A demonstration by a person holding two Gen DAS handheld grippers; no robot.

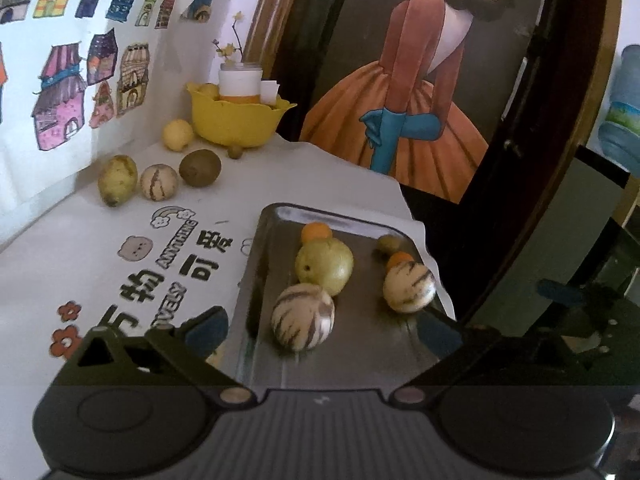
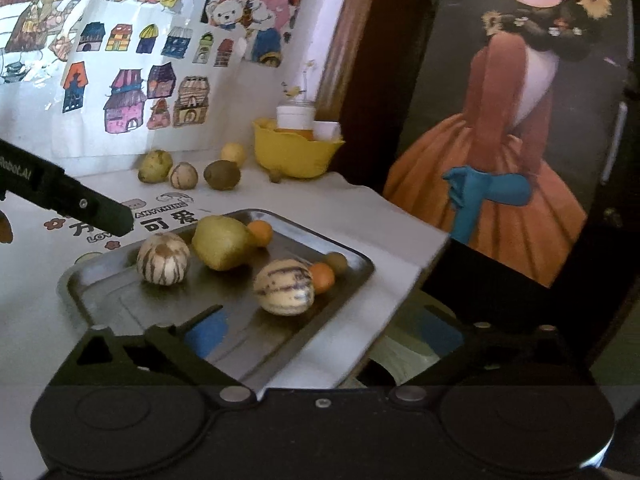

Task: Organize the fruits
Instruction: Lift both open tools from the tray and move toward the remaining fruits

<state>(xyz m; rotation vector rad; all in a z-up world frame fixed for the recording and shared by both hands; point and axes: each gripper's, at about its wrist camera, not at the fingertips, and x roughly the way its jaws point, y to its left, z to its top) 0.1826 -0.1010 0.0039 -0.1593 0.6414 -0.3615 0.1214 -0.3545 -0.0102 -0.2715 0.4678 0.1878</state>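
Observation:
A metal tray (image 1: 276, 216) lies on the white printed tablecloth. It holds two striped melons (image 1: 303, 317) (image 1: 409, 287), a green pear-like fruit (image 1: 325, 266), two small oranges (image 1: 316, 232) (image 1: 400, 259) and a small brown fruit (image 1: 388, 243). My left gripper (image 1: 322, 332) is open over the tray's near end; the nearer striped melon lies just ahead between its fingers, untouched. My right gripper (image 2: 324, 332) is open and empty at the tray's (image 2: 120, 300) near right corner, behind the other striped melon (image 2: 284, 287). The left gripper's finger (image 2: 100, 212) shows at the left.
By the wall lie a green fruit (image 1: 117, 180), a small striped melon (image 1: 159, 182), a kiwi (image 1: 200, 168), a lemon (image 1: 177, 134) and a tiny brown fruit (image 1: 235, 152). A yellow bowl (image 1: 240, 124) with a jar stands behind. The table edge (image 2: 420, 272) drops off right of the tray.

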